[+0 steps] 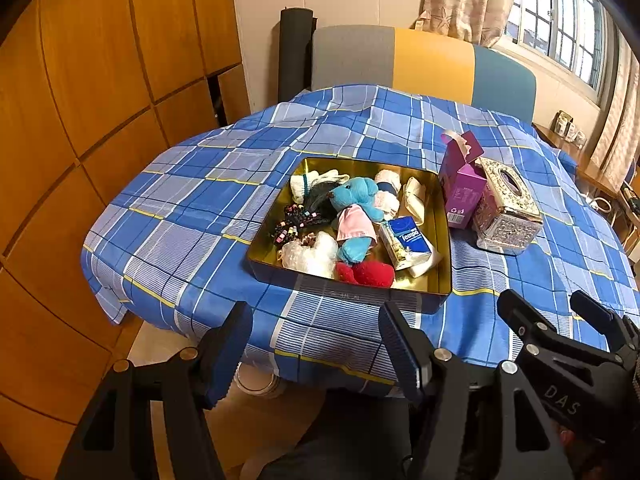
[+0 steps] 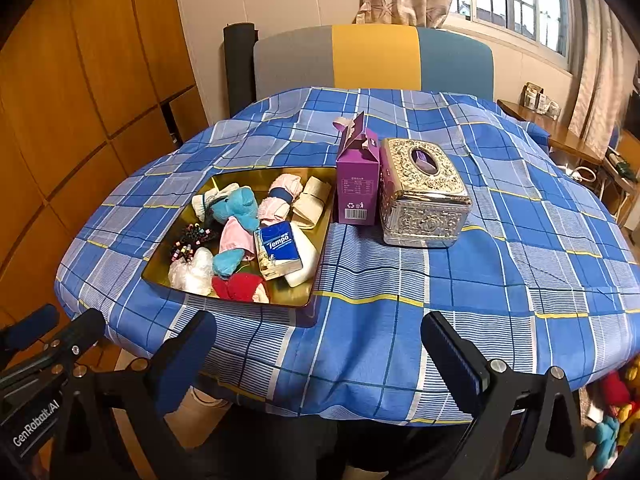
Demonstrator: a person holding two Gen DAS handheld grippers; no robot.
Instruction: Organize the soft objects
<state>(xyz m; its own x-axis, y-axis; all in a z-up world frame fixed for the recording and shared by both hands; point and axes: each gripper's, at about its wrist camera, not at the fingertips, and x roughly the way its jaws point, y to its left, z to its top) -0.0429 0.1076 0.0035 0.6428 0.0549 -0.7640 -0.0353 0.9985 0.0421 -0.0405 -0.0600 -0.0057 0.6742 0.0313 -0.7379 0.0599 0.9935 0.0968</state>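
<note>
A gold metal tray sits on the blue plaid table. It holds a blue plush toy in a pink dress, a red soft item, a Tempo tissue pack, rolled cloths, hair ties and a white plastic bundle. My left gripper is open and empty, in front of the tray at the table edge. My right gripper is open and empty, at the near edge.
A purple carton and an ornate silver tissue box stand right of the tray. A grey, yellow and teal chair back is behind the table. Wooden cabinets are left.
</note>
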